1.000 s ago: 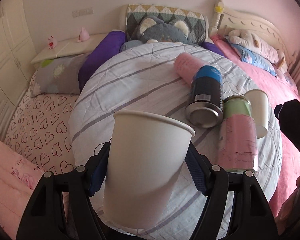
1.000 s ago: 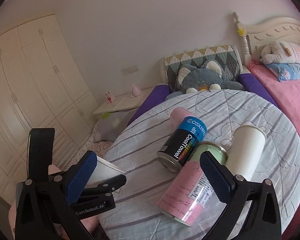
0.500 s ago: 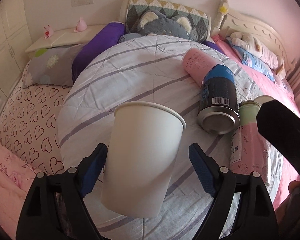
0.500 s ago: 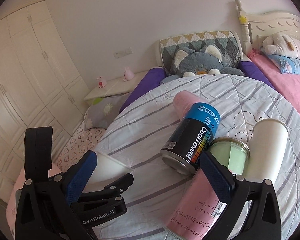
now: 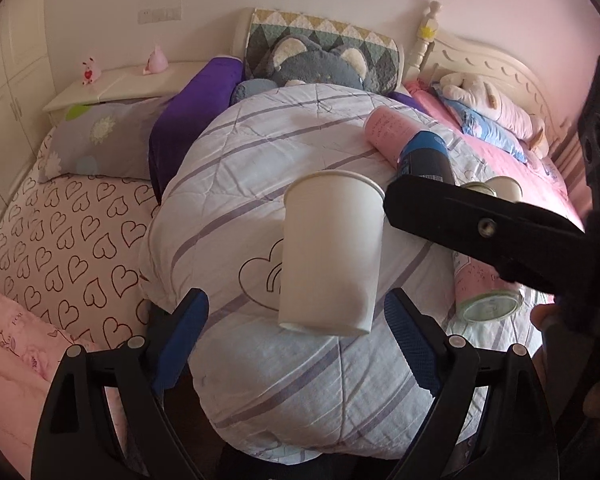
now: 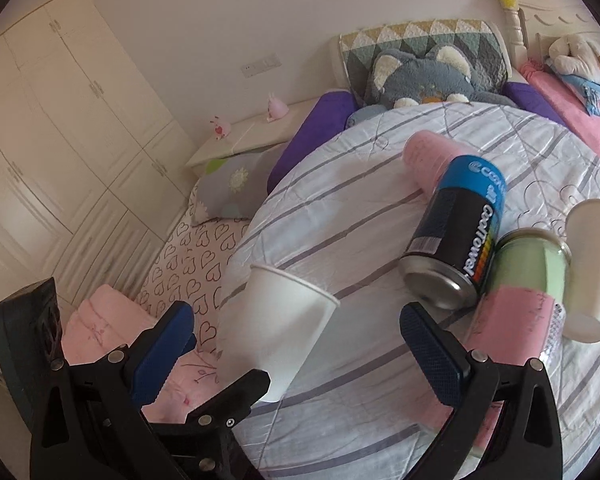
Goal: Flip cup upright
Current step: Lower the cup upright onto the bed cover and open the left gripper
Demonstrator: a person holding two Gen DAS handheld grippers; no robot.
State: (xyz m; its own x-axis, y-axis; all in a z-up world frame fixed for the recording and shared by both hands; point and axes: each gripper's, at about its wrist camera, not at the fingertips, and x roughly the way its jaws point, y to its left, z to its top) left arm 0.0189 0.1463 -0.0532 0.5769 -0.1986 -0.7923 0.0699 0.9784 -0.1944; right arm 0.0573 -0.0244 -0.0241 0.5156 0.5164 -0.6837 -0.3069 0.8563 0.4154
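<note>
Left wrist view: white paper cup stands mouth up on striped white quilt, straight ahead of left gripper, between its blue pads. Left gripper wide open, holds nothing, no pad touches cup. Cup thin, smooth, light; quilt soft and puffy, so cup may tip.

Right wrist view: same cup sits ahead, bit left of middle of right gripper. Right gripper wide open, empty. Blue and black metal can, pink and green can, second white cup lie on sides, far right. Left gripper nearer.

quilt | white cup upright | cans lying
</note>
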